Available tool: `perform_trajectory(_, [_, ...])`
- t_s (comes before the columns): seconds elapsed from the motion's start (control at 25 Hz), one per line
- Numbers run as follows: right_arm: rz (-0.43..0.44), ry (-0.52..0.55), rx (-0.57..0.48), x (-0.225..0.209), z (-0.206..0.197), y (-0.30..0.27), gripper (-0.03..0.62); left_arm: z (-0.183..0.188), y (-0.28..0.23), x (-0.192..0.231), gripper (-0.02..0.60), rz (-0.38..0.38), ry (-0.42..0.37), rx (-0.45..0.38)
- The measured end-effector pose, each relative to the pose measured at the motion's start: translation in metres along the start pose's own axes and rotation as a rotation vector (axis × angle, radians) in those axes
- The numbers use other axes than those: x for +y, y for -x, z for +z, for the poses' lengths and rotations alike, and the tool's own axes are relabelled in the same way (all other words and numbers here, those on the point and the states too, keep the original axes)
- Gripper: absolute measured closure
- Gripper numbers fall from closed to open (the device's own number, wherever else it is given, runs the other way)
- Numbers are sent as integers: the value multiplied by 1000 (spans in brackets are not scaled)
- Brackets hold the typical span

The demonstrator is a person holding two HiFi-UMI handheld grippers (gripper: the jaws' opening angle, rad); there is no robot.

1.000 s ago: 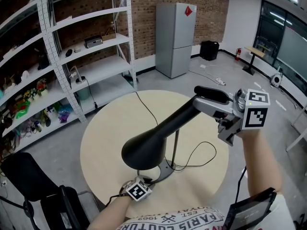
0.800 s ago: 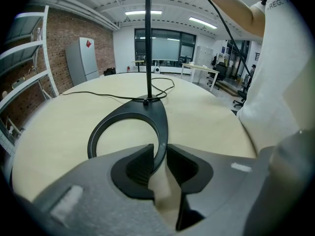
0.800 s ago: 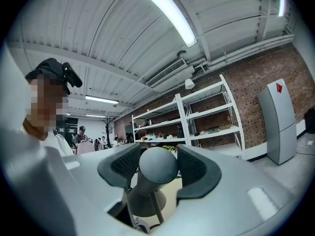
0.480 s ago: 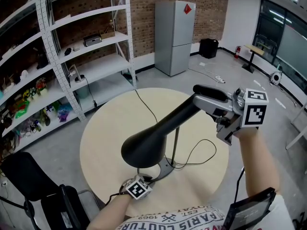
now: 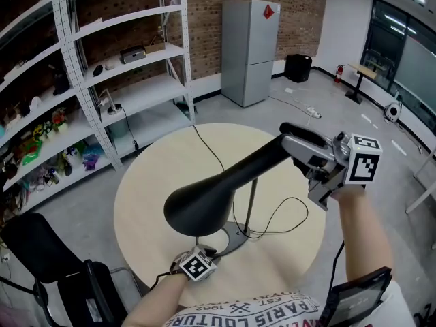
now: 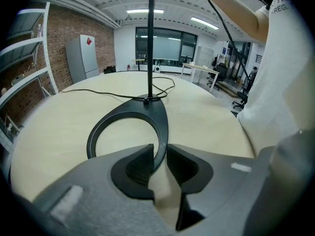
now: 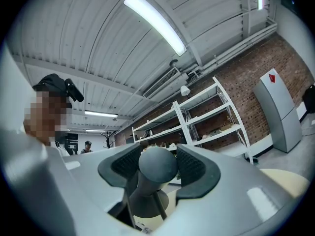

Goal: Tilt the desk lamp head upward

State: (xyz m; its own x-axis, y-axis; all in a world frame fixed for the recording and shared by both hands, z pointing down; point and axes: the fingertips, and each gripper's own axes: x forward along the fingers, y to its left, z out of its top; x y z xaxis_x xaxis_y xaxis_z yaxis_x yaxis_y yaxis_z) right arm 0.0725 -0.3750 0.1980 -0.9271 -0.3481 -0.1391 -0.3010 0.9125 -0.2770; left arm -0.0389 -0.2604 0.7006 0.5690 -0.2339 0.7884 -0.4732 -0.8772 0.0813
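From above, the lamp head [image 5: 204,206] hides part of the lamp base [image 5: 238,240]. The left gripper view cuts off the pole [image 6: 150,43] at the top.

lamp [image 5: 201,206] black; table [image 5: 150,182] pale beige; fridge [image 5: 254,50] grey; wall [image 5: 204,19] red brick

Room, industrial type: red brick wall [image 5: 204,19] at 12 o'clock; grey floor [image 5: 286,107]; round beige table [image 5: 157,176] at centre; white metal shelving [image 5: 102,67] holding small items, 10 o'clock; silver refrigerator [image 5: 252,50] against the brick, 12 o'clock; dark-framed windows [image 5: 402,53], 2 o'clock; ceiling strip light [image 7: 155,18]; black chair [image 5: 41,257], 8 o'clock.
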Motion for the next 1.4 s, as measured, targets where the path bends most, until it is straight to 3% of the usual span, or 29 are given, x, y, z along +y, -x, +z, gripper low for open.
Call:
perform_trajectory(0.8, [15, -49, -134, 1, -7, 18, 364, -4, -7, -4, 492, 18, 10, -16])
perform_trajectory(1.4, [73, -212, -325, -8, -23, 25, 364, -8, -6, 0, 491, 25, 22, -11])
